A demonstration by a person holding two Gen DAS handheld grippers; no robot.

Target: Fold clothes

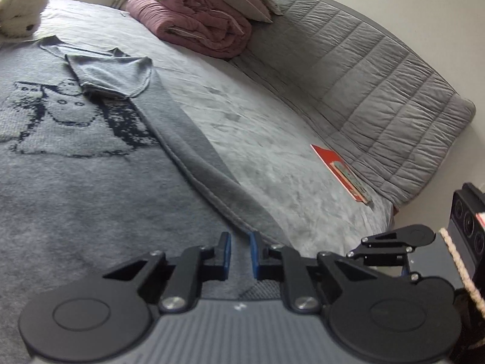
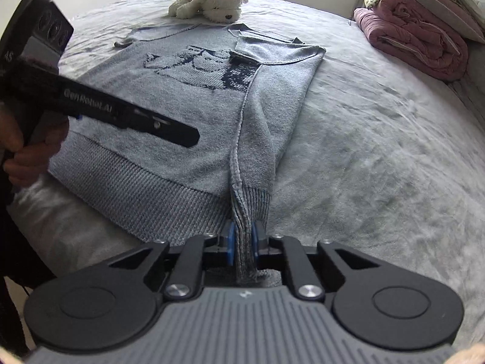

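Right wrist view: the sweater (image 2: pixel 188 106) lies face up on the bed (image 2: pixel 379 157), neck end far, ribbed hem (image 2: pixel 127 188) near the camera. Its right side panel is already turned in over the body, with the sleeve (image 2: pixel 272 57) laid across the chest print. The right gripper (image 2: pixel 242 247) has its jaws closed on a bunched pleat of the ribbed hem at the near corner of that turned-in panel; the knit runs up between the blue pads (image 2: pixel 231 247) and is visibly squeezed.

Left wrist view: the left gripper (image 1: pixel 240 253) sits low over the sweater, jaws nearly closed with a narrow gap. The folded edge of the knit runs toward that gap, but whether the pads pinch any fabric I cannot tell.

Handling (judgement): soft, limp, medium-weight knit. It will drape and sag between two hold points, so both ends of an edge need support before lifting. The surface is matte and fuzzy, not slippery, and it should drag on the brushed bed cover rather than slide. The rib band is thicker and stretchy, the best place to pinch; take doubled layers at a corner, not a single layer mid-panel, which would pull and distort the stitch.

Materials and shapes:
- Sweater: grey-blue knit, dark pixelated figure motif on the chest, vertical ribbing at the hem.
- Bed cover: pale grey, short pile, wrinkled.
- Plush toy (image 2: pixel 209 3): cream, shaggy, beyond the collar.
- Rolled pink quilt (image 2: pixel 418 39) at the far right, green patterned fabric on top.
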